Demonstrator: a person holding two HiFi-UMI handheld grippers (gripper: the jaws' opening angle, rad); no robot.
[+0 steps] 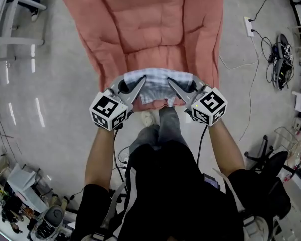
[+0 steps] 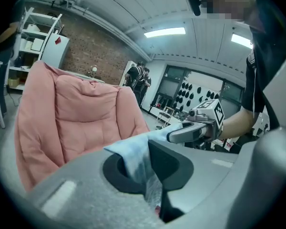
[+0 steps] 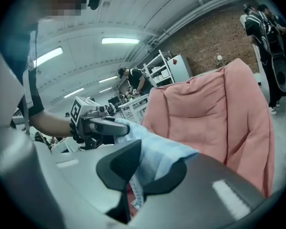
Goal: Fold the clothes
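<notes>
A pale blue striped garment hangs stretched between my two grippers, in front of the pink padded chair. My left gripper is shut on the garment's left top edge. Its cloth runs between the jaws in the left gripper view. My right gripper is shut on the right top edge, where the cloth is pinched in the right gripper view. Each gripper view shows the other gripper, the right one and the left one, at the far end of the taut cloth.
The pink chair stands right behind the garment on a grey glossy floor. A white rack is at far left. Cables and a power strip lie at right. Clutter sits lower left. People stand far off.
</notes>
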